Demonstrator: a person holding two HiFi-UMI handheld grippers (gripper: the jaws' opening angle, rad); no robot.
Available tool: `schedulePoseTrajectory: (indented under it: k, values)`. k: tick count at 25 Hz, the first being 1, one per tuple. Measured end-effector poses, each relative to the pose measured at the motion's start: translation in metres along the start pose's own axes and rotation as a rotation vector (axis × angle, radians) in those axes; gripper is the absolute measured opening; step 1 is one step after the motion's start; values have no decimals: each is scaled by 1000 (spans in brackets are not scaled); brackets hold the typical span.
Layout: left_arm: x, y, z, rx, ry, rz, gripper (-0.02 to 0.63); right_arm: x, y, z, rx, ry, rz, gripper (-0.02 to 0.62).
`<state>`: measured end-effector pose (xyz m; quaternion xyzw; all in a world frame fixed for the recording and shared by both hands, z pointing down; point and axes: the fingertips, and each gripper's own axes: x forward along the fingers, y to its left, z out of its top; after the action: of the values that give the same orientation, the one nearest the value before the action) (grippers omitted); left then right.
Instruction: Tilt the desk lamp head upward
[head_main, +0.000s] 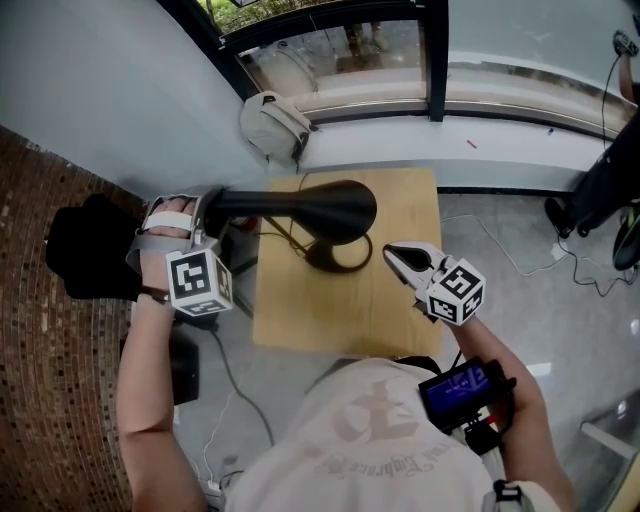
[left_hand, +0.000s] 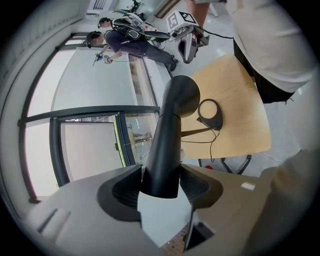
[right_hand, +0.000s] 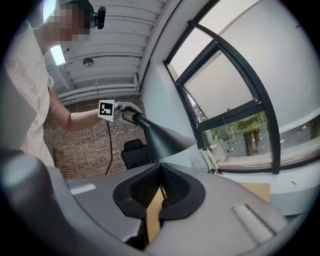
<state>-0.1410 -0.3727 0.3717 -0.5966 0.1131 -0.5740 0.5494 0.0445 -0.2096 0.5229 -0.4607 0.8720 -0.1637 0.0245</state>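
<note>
— What's closest, and where is there room to move?
— The wooden table (head_main: 330, 315) has its near edge just ahead of the person. Grey floor (head_main: 520, 300) lies open at 3 o'clock, and a black chair (head_main: 85, 245) crowds 9 o'clock.
— And on the tabletop?
— The desk lamp's ring base (head_main: 340, 258) sits near the middle. The black lamp head (head_main: 300, 205) is above it, narrow end toward 9 o'clock and wide mouth toward 3.
— The grippers?
— The left gripper (left_hand: 160, 187), at 9 o'clock, pinches the head's narrow end between both pads. The right gripper (right_hand: 160, 186), at 3 o'clock of the base and apart from it, has its jaws pressed together on nothing.
— Farther off?
— A grey bag (head_main: 272, 125) at 12 o'clock, below the window (head_main: 330, 50).
</note>
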Motion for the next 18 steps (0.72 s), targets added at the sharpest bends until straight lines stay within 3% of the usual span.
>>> schedulePoseTrajectory:
  k: [9, 18]
  values:
    - [-1, -8, -3, -11, 11, -214, 218, 0, 2, -5, 8, 3, -2, 14]
    - [-1, -14, -8, 49, 70, -533, 218, -7, 1, -7, 27, -2, -20, 14]
